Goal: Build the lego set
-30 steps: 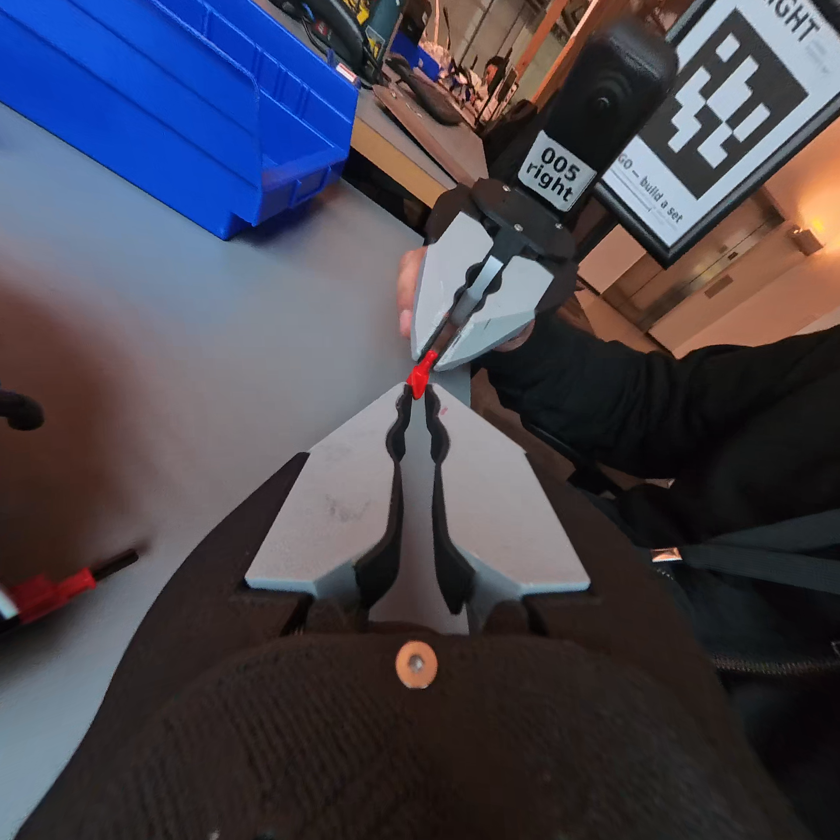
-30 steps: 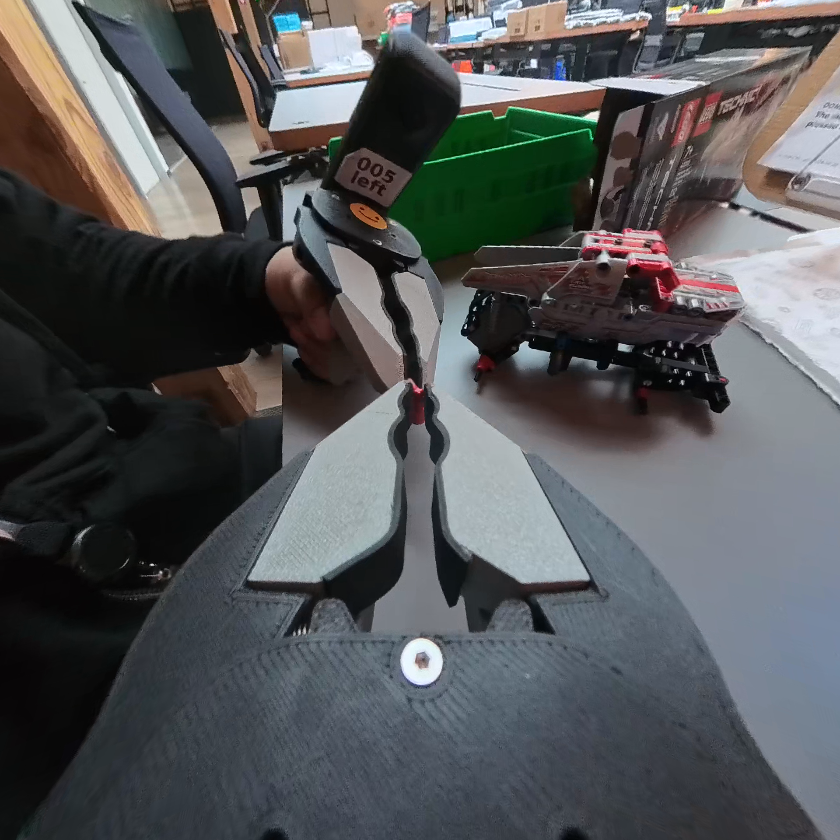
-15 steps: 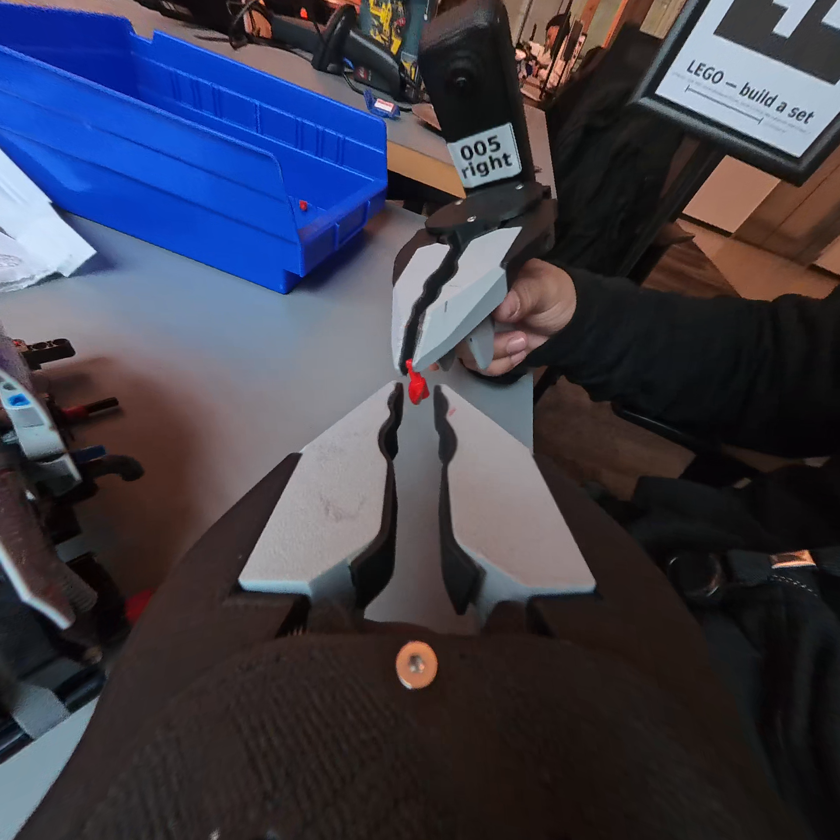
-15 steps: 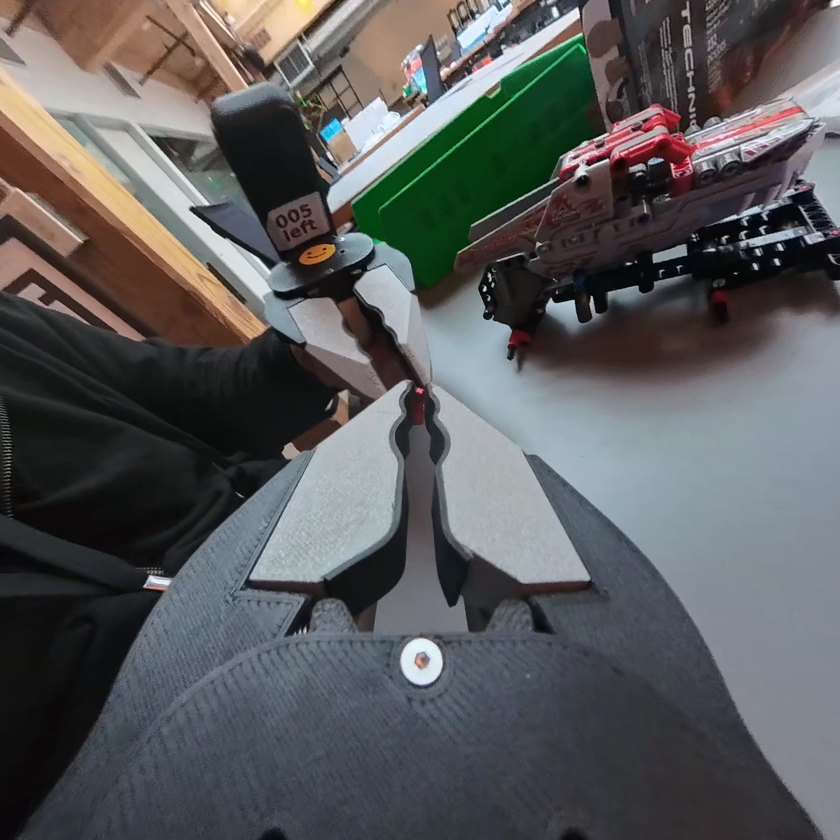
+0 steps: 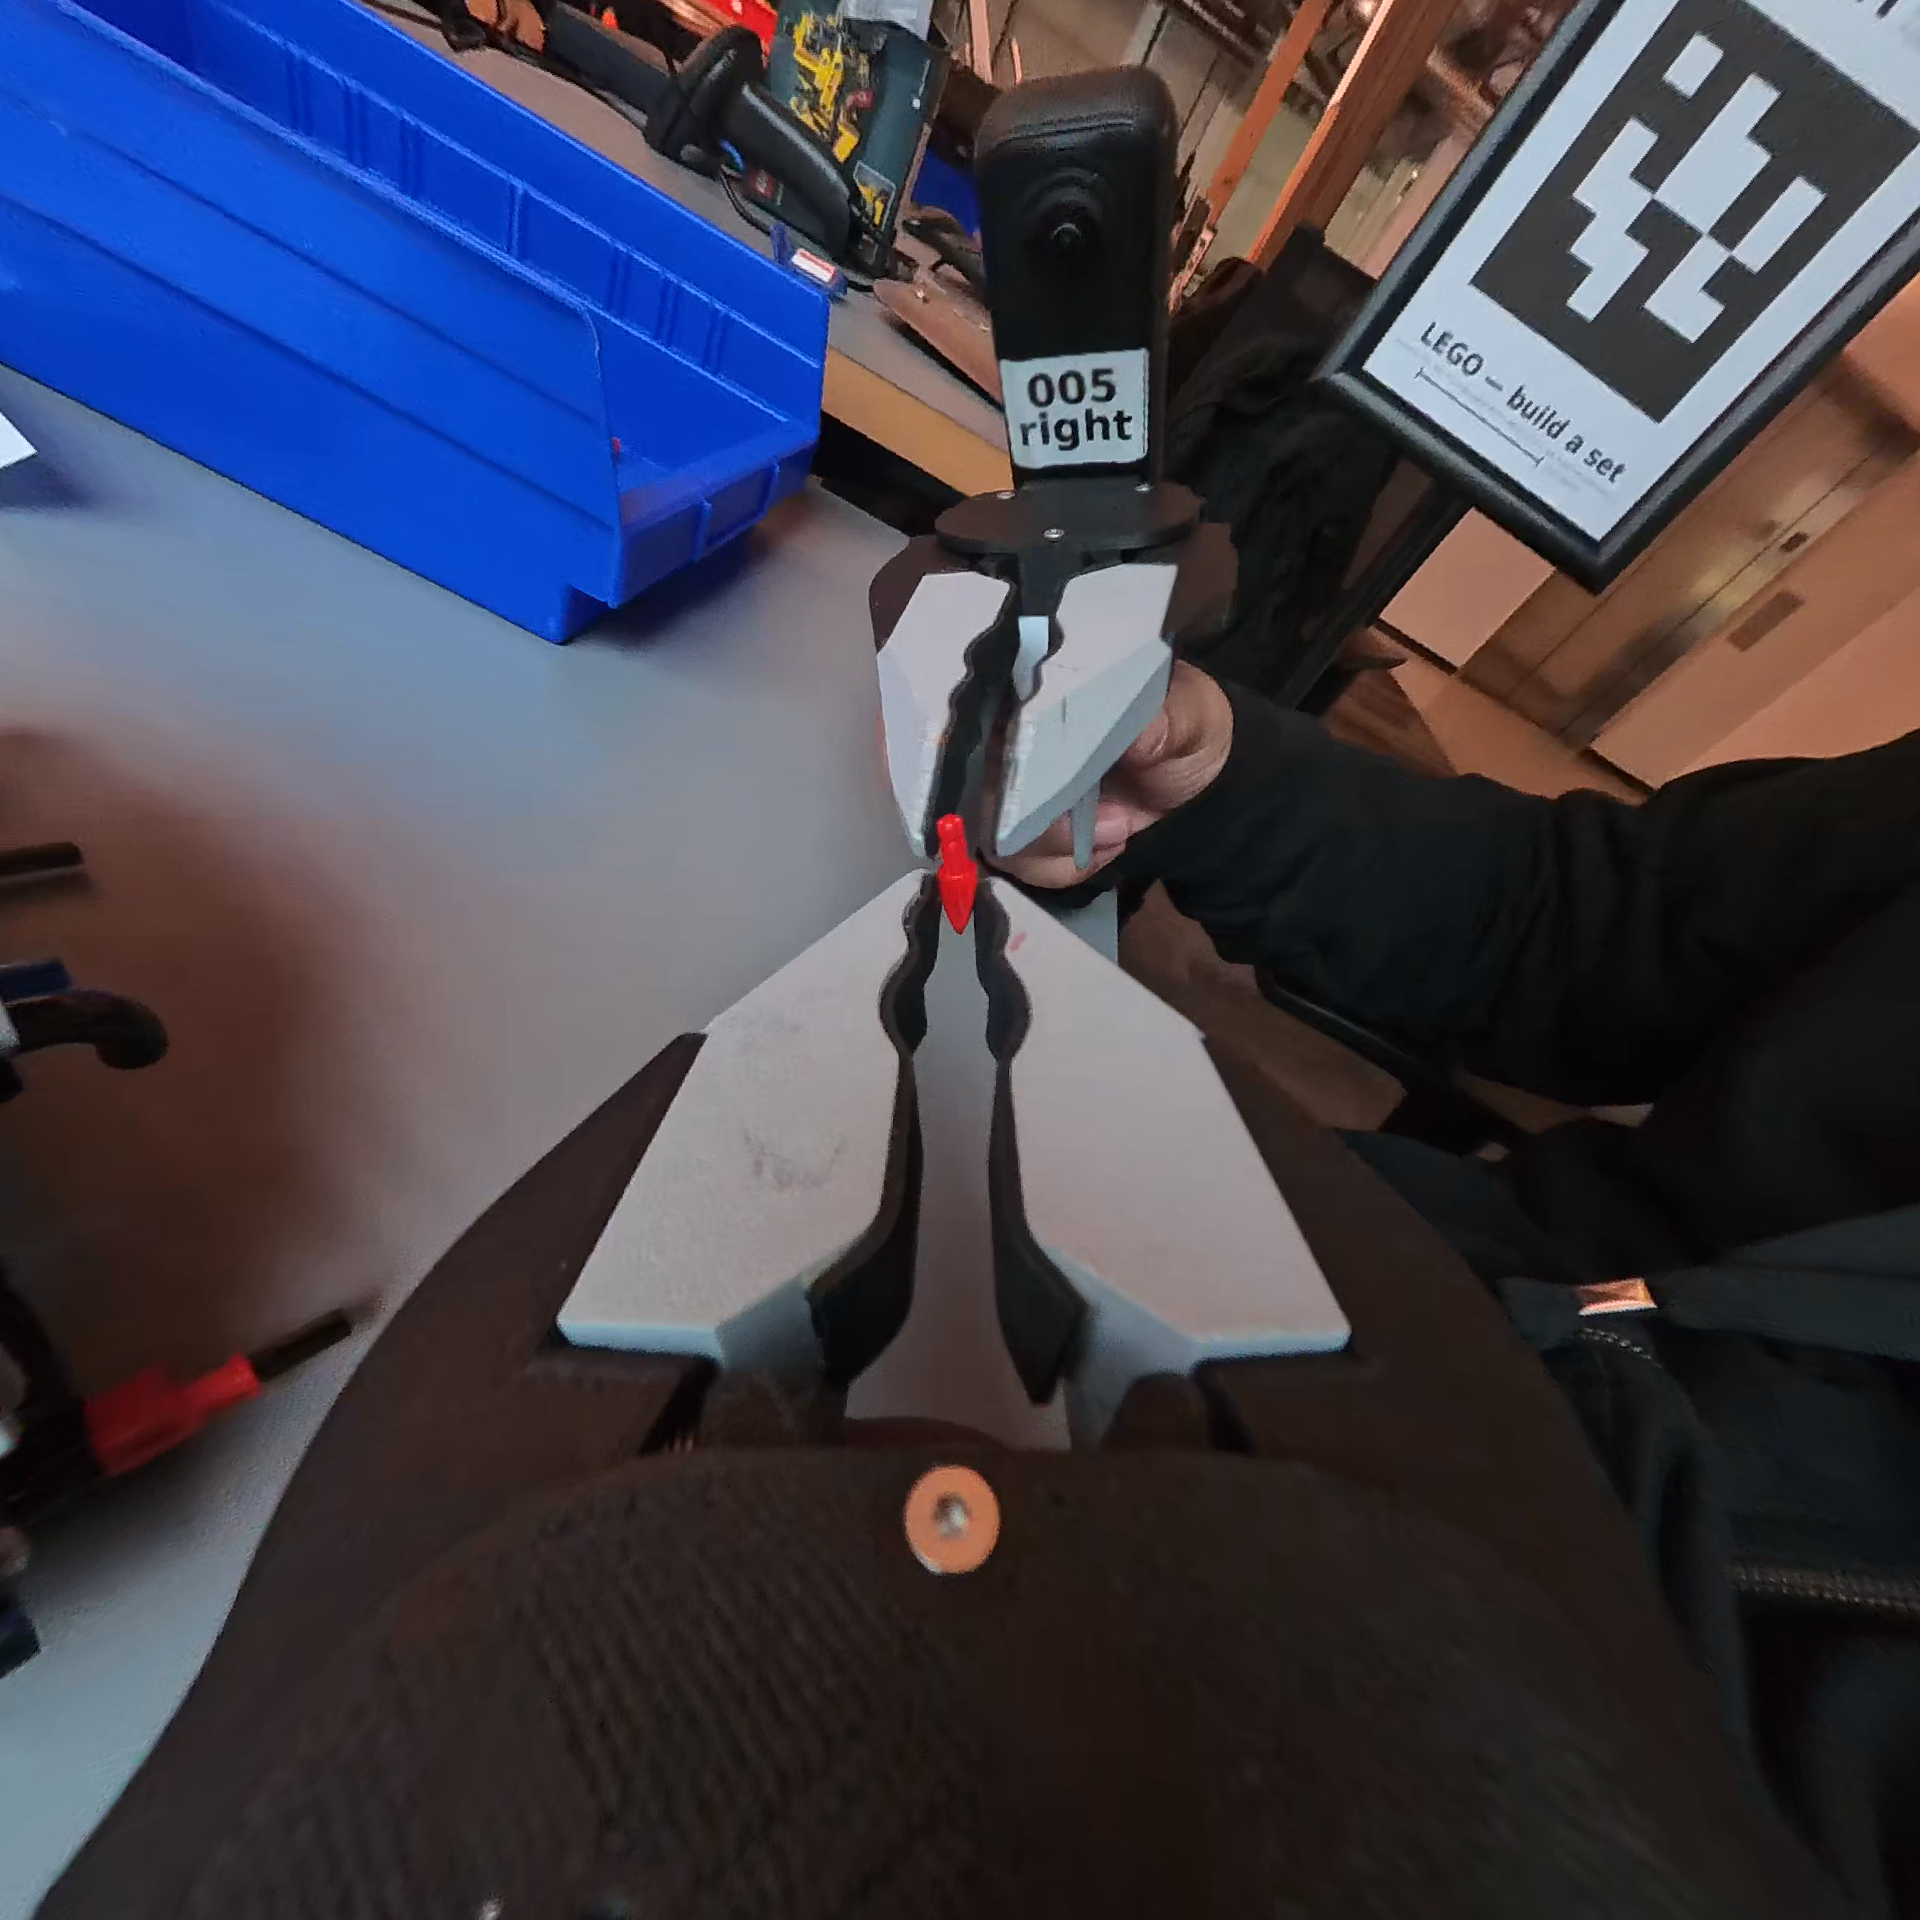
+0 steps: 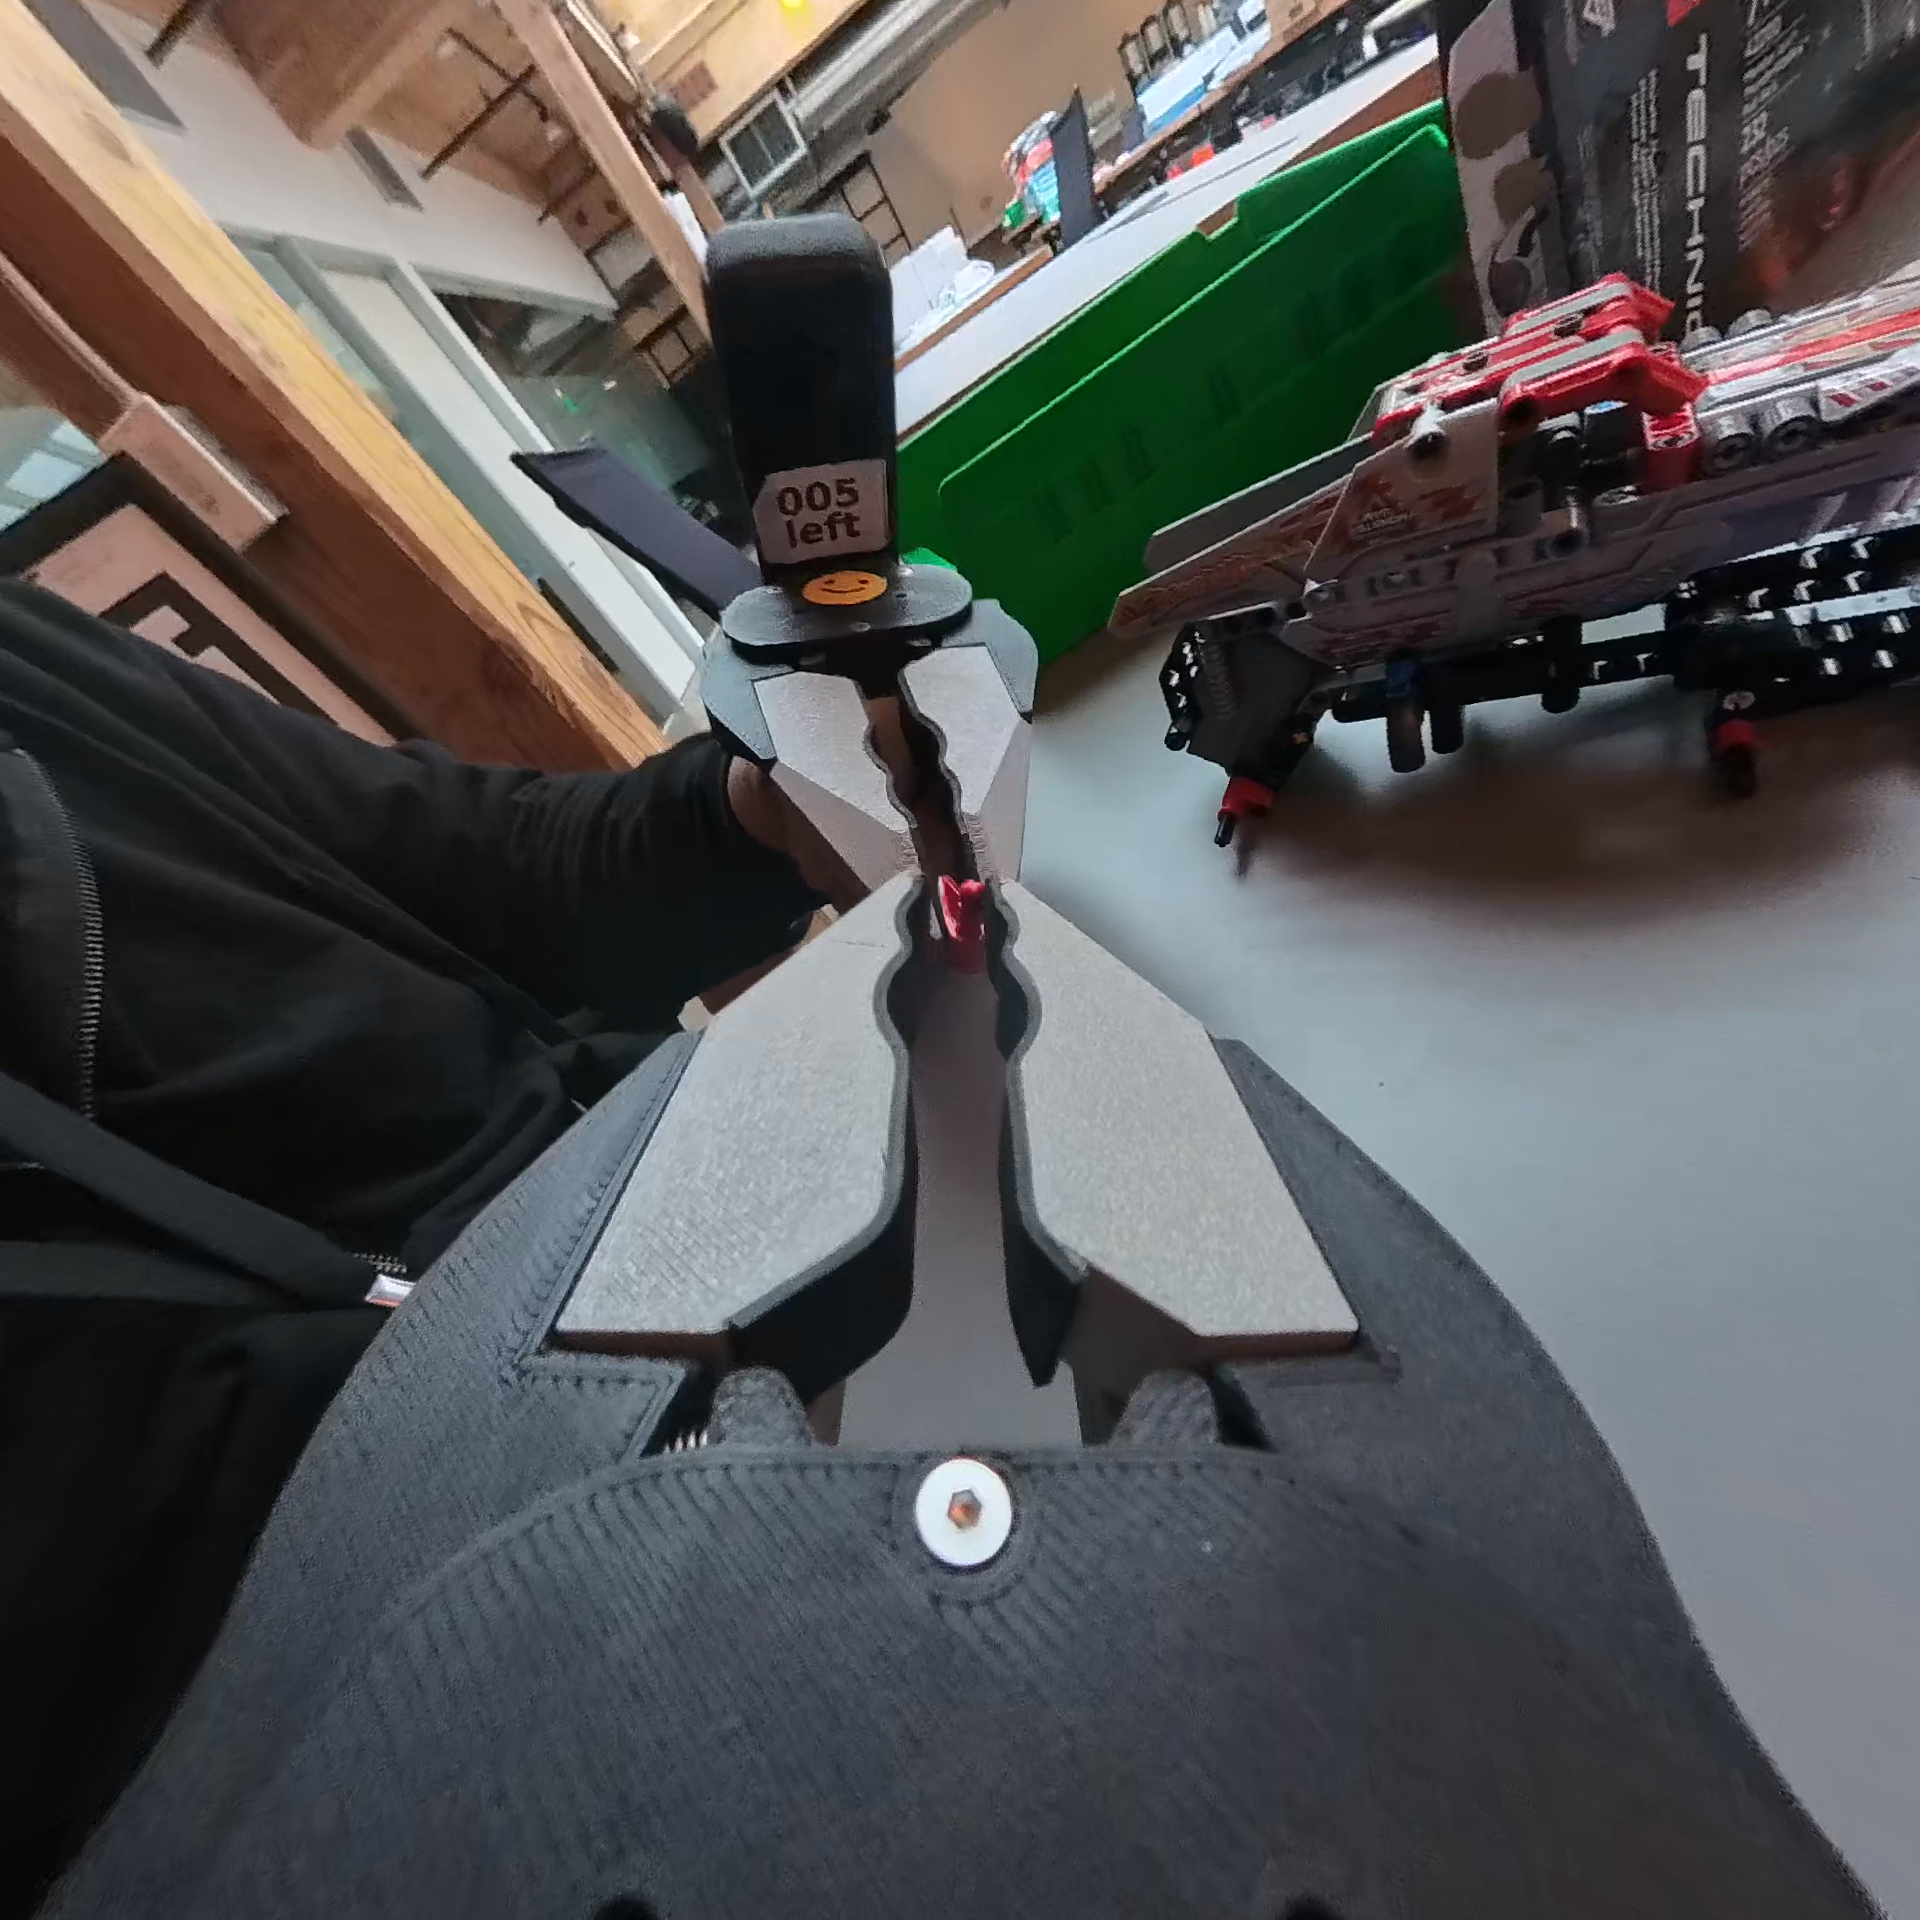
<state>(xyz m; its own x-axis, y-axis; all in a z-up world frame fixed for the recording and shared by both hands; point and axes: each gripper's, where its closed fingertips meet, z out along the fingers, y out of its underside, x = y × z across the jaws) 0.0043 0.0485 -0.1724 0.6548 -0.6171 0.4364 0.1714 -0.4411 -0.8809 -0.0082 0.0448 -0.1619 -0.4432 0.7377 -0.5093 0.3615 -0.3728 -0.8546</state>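
Observation:
A small red pointed piece (image 5: 954, 883) hangs between the two grippers above the grey table (image 5: 468, 810). My left gripper (image 5: 956, 896) is shut on its pointed lower end. The right gripper (image 5: 961, 844) faces it tip to tip, its jaws slightly apart around the upper end. In the right wrist view the red piece (image 6: 961, 920) sits between my right gripper's (image 6: 958, 894) fingertips with a small gap either side; the left gripper (image 6: 943, 836) meets it from the far side. The grey, red and black model (image 6: 1538, 561) stands on the table at the right.
A blue bin (image 5: 416, 343) stands at the table's far left. A green bin (image 6: 1195, 416) and a dark set box (image 6: 1662, 156) stand behind the model. A framed sign (image 5: 1662, 229) stands at the right. A red and black axle end (image 5: 166, 1403) of the model shows blurred at the left edge. My two grippers' fingertips are within a few centimetres of each other.
My left gripper has closed from wide open onto the red piece's point. The right gripper's jaws have eased apart a little. Both grippers turned more upright, tip to tip.

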